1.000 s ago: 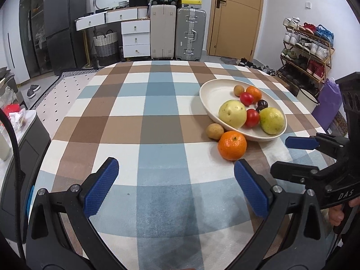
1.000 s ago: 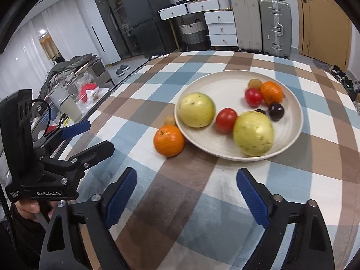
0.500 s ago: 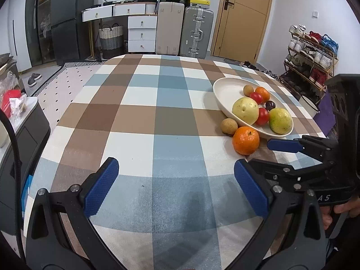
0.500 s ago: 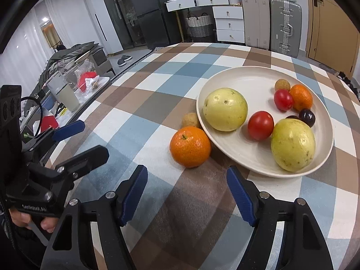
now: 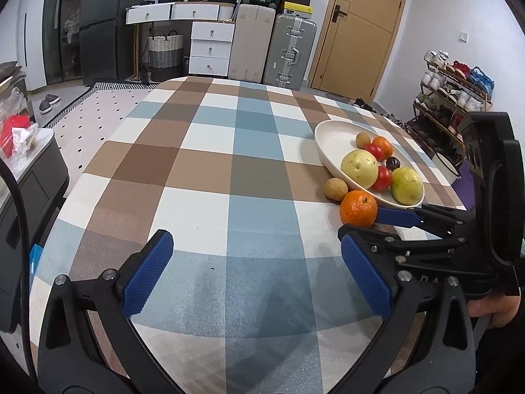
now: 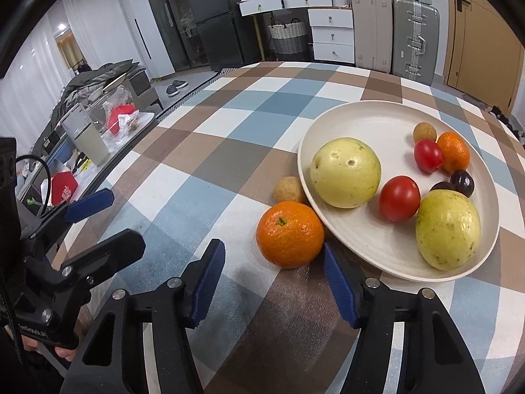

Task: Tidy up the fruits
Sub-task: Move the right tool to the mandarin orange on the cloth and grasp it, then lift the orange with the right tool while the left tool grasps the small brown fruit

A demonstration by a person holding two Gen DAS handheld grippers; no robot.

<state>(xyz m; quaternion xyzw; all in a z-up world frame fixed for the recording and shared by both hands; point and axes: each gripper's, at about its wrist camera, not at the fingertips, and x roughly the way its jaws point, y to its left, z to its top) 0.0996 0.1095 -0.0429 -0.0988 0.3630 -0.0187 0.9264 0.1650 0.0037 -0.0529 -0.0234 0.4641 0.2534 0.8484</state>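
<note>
My right gripper (image 6: 274,277) is closing — the orange (image 6: 290,233) sits just ahead of its pads, not yet pinched, its far side touching the plate (image 6: 361,239). My left gripper (image 5: 252,272) hangs wide and empty. A small brown fruit (image 6: 288,189) hides half behind the orange.

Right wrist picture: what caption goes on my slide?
Right claw closing around an orange beside the fruit plate.

Orange mandarin (image 6: 290,233), cream plate (image 6: 370,121), desk cloth (image 5: 210,177) checked blue, brown, white; blue pads (image 6: 206,287).
</note>
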